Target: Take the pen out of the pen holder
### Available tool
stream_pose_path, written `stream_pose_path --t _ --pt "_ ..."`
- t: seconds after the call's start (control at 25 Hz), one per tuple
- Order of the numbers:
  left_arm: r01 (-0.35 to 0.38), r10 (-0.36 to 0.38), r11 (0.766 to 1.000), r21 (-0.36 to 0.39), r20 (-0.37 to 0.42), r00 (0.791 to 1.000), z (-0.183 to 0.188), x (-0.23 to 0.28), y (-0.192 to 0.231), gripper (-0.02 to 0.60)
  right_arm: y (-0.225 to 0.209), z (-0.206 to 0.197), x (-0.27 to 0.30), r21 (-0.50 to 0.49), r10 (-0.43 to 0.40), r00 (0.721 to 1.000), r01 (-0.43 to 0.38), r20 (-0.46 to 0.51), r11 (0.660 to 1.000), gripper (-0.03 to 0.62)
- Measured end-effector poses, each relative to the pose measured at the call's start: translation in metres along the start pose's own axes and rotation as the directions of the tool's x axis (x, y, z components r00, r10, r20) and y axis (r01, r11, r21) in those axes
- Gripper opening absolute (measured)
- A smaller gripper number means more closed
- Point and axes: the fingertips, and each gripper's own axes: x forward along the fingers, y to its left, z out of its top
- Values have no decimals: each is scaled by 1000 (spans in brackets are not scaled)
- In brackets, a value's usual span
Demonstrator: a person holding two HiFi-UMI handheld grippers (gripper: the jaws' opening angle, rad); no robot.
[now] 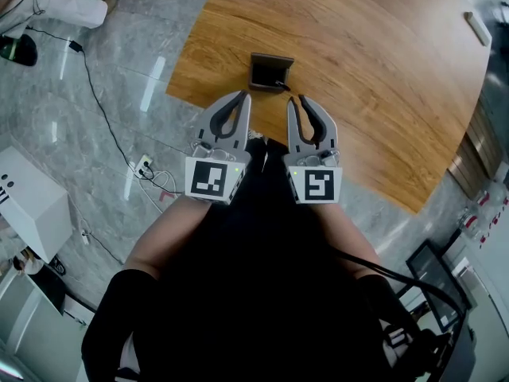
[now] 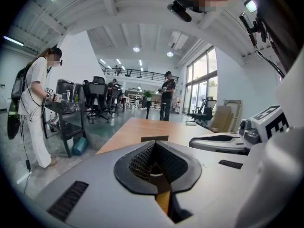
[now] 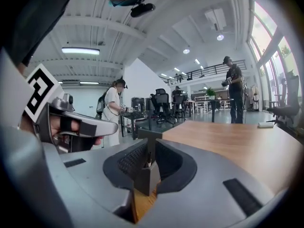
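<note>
A dark square pen holder point(image 1: 270, 72) stands near the front edge of the wooden table point(image 1: 374, 78). A thin dark pen point(image 1: 281, 83) leans inside it. My left gripper point(image 1: 245, 95) is shut, its tips just short of the holder's near left corner and holding nothing. My right gripper point(image 1: 295, 99) is also shut and empty, close to the near right corner. In the left gripper view only the holder's top edge point(image 2: 154, 138) shows above the closed jaws of the left gripper point(image 2: 154, 145). In the right gripper view the holder point(image 3: 146, 172) stands right behind the right gripper point(image 3: 148, 144).
A small white object point(image 1: 478, 28) lies at the table's far right edge. Grey tiled floor with a black cable point(image 1: 99, 106) and a white box point(image 1: 24, 201) lies to the left. People point(image 2: 35, 103) and office chairs stand beyond the table.
</note>
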Motion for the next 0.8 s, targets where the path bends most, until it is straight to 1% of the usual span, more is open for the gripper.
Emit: stream_pose_path --t 0.2,0.4,0.6,0.8 --pt "16 -17 999 31 44 999 27 -4 -7 6 2 49 -17 -7 20 997 -19 70 1000 23" --pt "14 -23 998 62 145 989 65 -15 -16 6 13 97 -20 -16 53 983 -51 178 999 14" --pt "7 -22 997 75 194 981 85 -22 -21 6 20 120 -19 -32 83 974 -78 212 996 12" --pt "0 -16 997 77 203 979 92 -26 -21 5 23 130 -19 -34 90 971 -84 222 996 12"
